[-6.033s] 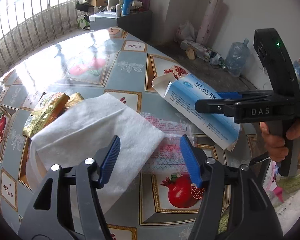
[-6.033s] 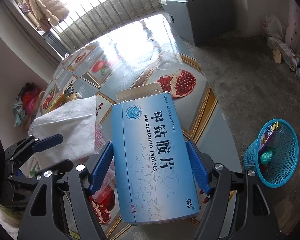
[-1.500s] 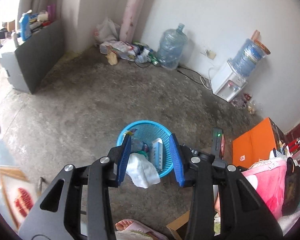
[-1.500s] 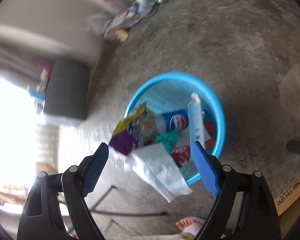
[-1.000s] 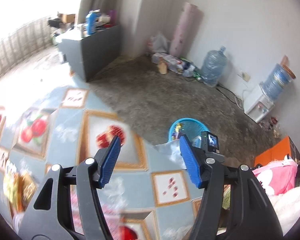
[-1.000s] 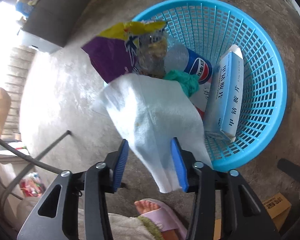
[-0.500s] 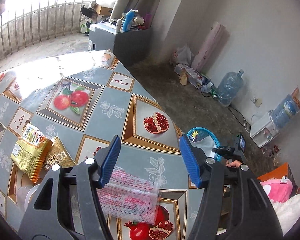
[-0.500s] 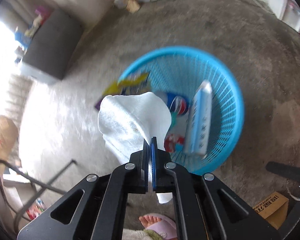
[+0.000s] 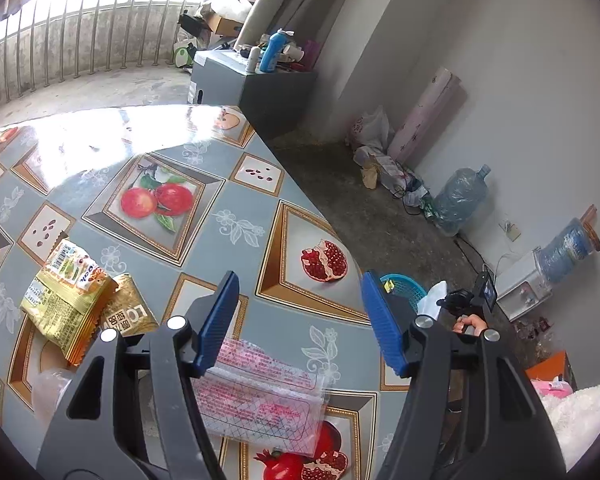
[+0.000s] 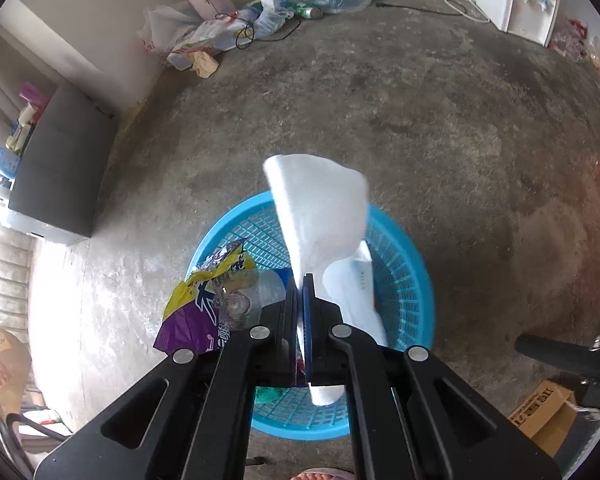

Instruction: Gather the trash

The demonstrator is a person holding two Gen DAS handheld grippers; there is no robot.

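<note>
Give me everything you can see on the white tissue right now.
The white tissue is a soft, fibrous-looking paper sheet, folded and curled, pinched near its lower part between the shut blue pads of the right gripper. Its upper part stands up and arches rightward; a short end hangs below the jaws. It sits over the blue basket, above the trash inside. The left wrist view shows only a small white corner.

Left wrist view: we look slantwise over the near table [image 9: 240,200].
Right wrist view: we look steeply down, close over the blue basket [image 10: 416,280].
Shared: that basket [image 9: 406,285], far right.
</note>
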